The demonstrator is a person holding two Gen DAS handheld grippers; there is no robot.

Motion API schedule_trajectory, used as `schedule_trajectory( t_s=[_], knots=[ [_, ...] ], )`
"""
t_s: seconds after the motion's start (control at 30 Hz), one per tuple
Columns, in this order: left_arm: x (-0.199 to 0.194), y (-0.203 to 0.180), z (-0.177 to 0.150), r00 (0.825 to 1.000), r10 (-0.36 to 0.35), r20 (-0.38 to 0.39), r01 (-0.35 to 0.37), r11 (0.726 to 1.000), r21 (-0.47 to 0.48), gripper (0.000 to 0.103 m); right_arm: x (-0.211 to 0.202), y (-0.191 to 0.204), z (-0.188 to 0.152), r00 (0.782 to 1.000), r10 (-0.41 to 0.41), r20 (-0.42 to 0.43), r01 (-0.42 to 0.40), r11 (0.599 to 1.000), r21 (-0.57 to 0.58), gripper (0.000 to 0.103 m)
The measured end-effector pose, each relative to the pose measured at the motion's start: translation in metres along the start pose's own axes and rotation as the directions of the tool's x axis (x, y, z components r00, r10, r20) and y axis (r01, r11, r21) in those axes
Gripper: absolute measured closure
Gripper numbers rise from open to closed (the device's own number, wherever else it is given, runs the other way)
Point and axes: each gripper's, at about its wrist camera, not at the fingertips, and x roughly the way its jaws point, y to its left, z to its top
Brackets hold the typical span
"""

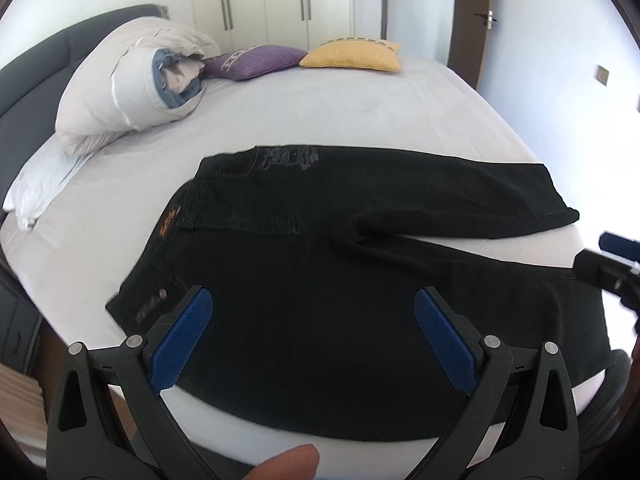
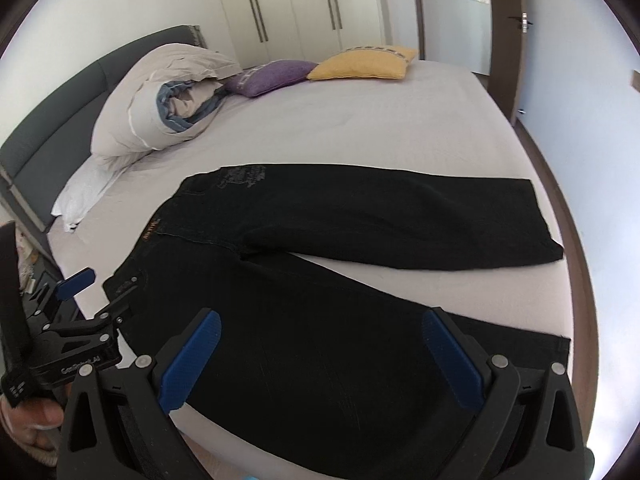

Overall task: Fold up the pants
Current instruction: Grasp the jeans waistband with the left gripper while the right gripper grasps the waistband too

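1. Left wrist view: the left gripper (image 1: 312, 336) hangs over the near edge of the bed (image 1: 320, 112) with its blue-padded jaws wide apart and nothing between them.
2. Beneath it, black pants (image 1: 320, 280) lie flat and unfolded on the pale sheet. The waistband is toward the left and both legs run to the right, spread apart in a V.
3. The near leg lies along the bed's near edge; the far leg ends close to the right edge.
4. At the right border of this view part of the right gripper (image 1: 612, 268) shows, just beside the end of the near leg. From here I cannot tell how its jaws stand.
5. A rolled duvet (image 1: 128, 88) sits at the bed's far left corner against the dark headboard (image 1: 36, 80), with a purple cushion (image 1: 256, 62) and a yellow cushion (image 1: 352, 56) along the far edge. A fingertip (image 1: 288, 464) shows at the bottom.
6. Right wrist view: the right gripper (image 2: 320, 360) hovers above the near leg of the pants (image 2: 320, 320), jaws wide apart and empty.
7. The left gripper (image 2: 80, 300) appears at the left, beside the waistband at the bed's (image 2: 360, 120) near left edge, its jaws parted.
8. The duvet (image 2: 160, 108), the purple cushion (image 2: 272, 76) and the yellow cushion (image 2: 364, 64) sit along the far side. Wardrobe doors (image 2: 296, 4) stand behind.
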Motion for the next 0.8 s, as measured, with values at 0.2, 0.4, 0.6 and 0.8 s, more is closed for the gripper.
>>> schedule_trajectory(
  t_s=[0.2, 0.4, 0.6, 0.8],
  knots=[
    [0.05, 0.048, 0.071, 0.996, -0.09, 0.012, 0.09, 0.996, -0.011, 0.0, 0.031, -0.018, 0.06, 0.988, 0.155, 0.024, -0.152, 0.983, -0.1, 0.0],
    [0.139, 0.092, 0.149, 0.969, -0.212, -0.125, 0.198, 0.973, -0.115, 0.0, 0.094, -0.029, 0.121, 0.963, 0.268, -0.018, -0.264, 0.933, -0.244, 0.0],
    [0.231, 0.107, 0.215, 0.96, -0.227, -0.166, 0.227, 0.974, -0.022, 0.0, 0.167, -0.048, 0.165, 0.928, 0.351, -0.127, -0.373, 0.885, -0.28, 0.009],
    [0.318, 0.1, 0.235, 0.947, -0.099, -0.306, 0.167, 0.965, 0.204, 0.0, 0.225, -0.067, 0.192, 0.915, 0.36, -0.184, -0.402, 0.861, -0.311, 0.009]
  ],
)
